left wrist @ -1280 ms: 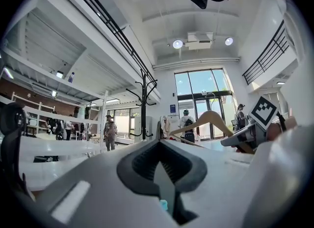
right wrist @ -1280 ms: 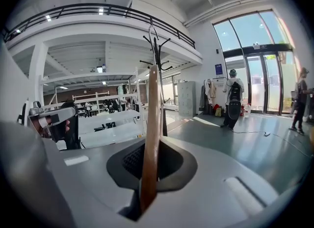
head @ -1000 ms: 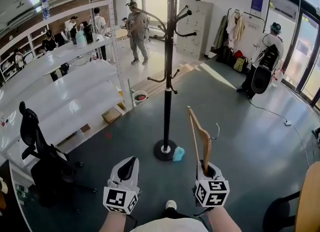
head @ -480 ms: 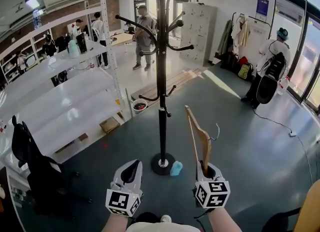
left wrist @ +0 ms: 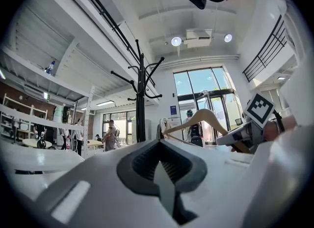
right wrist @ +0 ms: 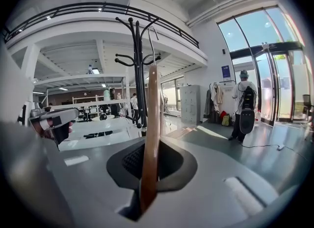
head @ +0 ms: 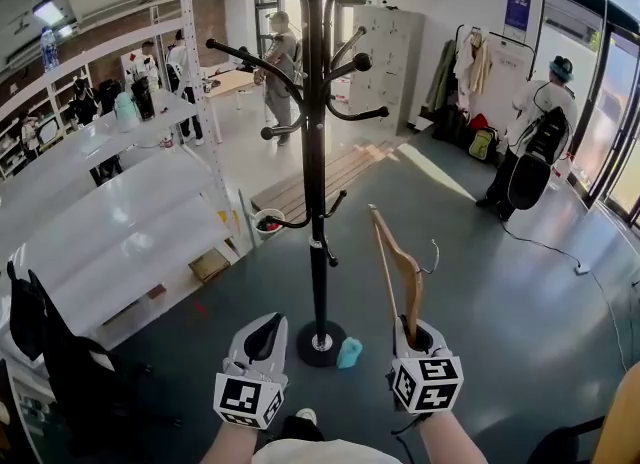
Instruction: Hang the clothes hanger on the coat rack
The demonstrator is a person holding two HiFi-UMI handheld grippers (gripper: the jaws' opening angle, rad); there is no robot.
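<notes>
A black coat rack (head: 314, 152) with curved hooks stands on a round base right ahead of me; it also rises in the left gripper view (left wrist: 141, 99) and the right gripper view (right wrist: 140, 74). My right gripper (head: 415, 337) is shut on a wooden clothes hanger (head: 397, 262), which stands upright with its metal hook (head: 434, 257) pointing right. The hanger (right wrist: 150, 133) runs up between the jaws in the right gripper view. My left gripper (head: 262, 337) is shut and holds nothing, low and left of the rack's base.
White shelving (head: 110, 202) runs along the left. A small light-blue object (head: 348, 353) lies by the rack's base. Several people (head: 530, 142) stand farther back, near lockers (head: 385, 52) and hung coats. A black chair (head: 40, 342) is at the lower left.
The coat rack has come closer and now sits more to the left and nearer to both grippers. The grippers keep their pose, hanger still upright.
</notes>
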